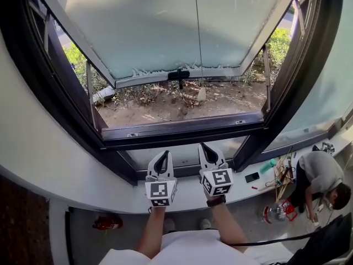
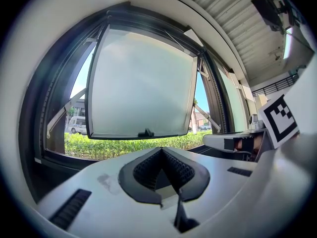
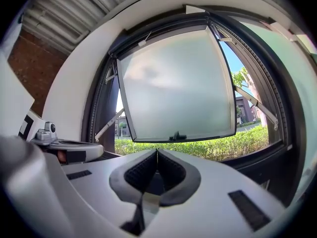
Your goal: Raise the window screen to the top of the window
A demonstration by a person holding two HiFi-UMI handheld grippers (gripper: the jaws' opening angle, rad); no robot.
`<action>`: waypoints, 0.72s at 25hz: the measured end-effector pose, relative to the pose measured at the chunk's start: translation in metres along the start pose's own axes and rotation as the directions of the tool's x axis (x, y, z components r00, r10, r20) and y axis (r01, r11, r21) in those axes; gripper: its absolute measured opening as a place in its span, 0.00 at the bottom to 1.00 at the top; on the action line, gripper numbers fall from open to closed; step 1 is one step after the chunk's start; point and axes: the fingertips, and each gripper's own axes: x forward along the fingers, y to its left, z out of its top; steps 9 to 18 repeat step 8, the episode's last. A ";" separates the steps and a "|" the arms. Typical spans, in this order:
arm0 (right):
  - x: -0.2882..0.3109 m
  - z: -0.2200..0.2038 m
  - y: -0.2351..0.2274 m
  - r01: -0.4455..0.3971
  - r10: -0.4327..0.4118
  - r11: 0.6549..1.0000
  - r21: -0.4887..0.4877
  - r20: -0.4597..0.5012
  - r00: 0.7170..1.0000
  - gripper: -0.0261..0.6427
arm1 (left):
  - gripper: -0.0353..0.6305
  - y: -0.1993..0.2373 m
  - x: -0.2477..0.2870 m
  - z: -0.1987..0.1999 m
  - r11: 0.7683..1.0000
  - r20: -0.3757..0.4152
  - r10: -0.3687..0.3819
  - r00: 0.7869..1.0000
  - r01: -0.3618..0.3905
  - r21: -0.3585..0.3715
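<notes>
Here, the left gripper (image 1: 161, 159) and the right gripper (image 1: 208, 150) are held side by side, level, just below the dark window frame (image 1: 182, 130) and over the smooth white sill (image 1: 83, 186). In each gripper view the two ribbed black pads meet tip to tip, forming a closed V with nothing between them, so both pairs of jaws are together and empty. Each gripper body is matte grey-white plastic and carries a cube with black-and-white square markers. The sash (image 1: 165, 26) is hinged at the top and swung outward. It is a flat, frosted, pale grey-green pane in a thin dark metal border, with a small black handle (image 1: 178, 74) at the middle of its lower edge. Slim metal stays brace it at both sides. Through the opening show dry brown soil (image 1: 182, 101) with scattered litter, and from the gripper views a leafy green hedge (image 2: 124, 145). No mesh texture can be made out across the opening, so I cannot tell where the window screen sits. A seated person (image 1: 320, 175) is on the floor at lower right, among small tools.
</notes>
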 end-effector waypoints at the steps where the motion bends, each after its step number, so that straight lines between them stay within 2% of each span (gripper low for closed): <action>1: 0.001 0.000 0.000 -0.001 0.001 1.000 0.001 0.000 1.000 0.05 | 0.06 0.001 0.000 -0.001 1.000 -0.001 0.001 1.000 -0.001 -0.001; 18: 0.009 0.001 0.001 -0.005 0.005 1.000 -0.009 -0.001 1.000 0.05 | 0.06 0.008 0.005 -0.001 1.000 0.000 0.004 1.000 -0.004 -0.009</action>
